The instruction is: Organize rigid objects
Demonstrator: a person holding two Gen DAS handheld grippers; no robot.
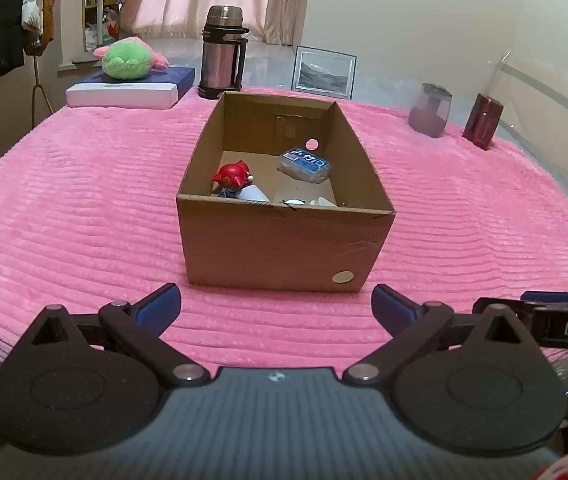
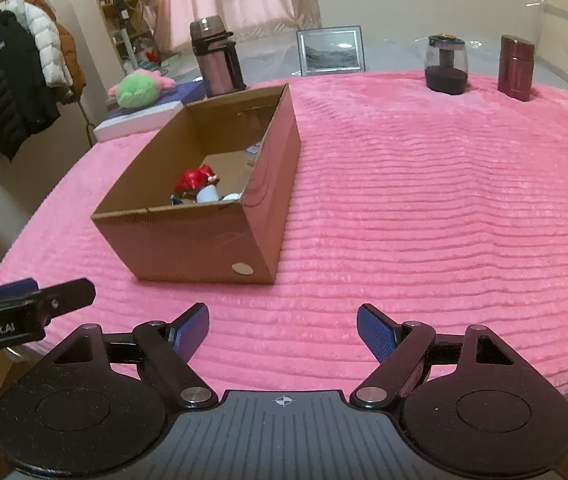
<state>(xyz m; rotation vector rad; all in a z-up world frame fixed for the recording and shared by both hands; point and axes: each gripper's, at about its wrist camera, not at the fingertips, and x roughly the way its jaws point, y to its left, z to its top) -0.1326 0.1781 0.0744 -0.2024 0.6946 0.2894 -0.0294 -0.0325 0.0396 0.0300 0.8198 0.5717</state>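
We hold both tools low over the near edge of the bed, its pink ribbed blanket (image 2: 424,200) bare beneath us. Our left gripper (image 1: 276,306) stands wide apart with nothing between its blue pads, and our right gripper (image 2: 283,330) is likewise spread and empty.

The cardboard box (image 1: 284,248) sits toward the middle of the bed, nearer the left side in the right wrist view. Inside it lie a red-capped figurine (image 1: 234,178), a clear packet with a blue label (image 1: 305,165) and some white pieces we cannot identify against the near wall.

Along the far edge stand a steel thermos (image 2: 216,58), a dark glass jar (image 2: 445,65) and a maroon canister (image 2: 516,68), well apart from the box. We judge these are what is left to gather.

The risks we see: tall, round items could tip on the soft blanket if nudged off-centre, smooth walls may slip from the pads, and the light box could slide if bumped. The two tools sit close together and could clash.
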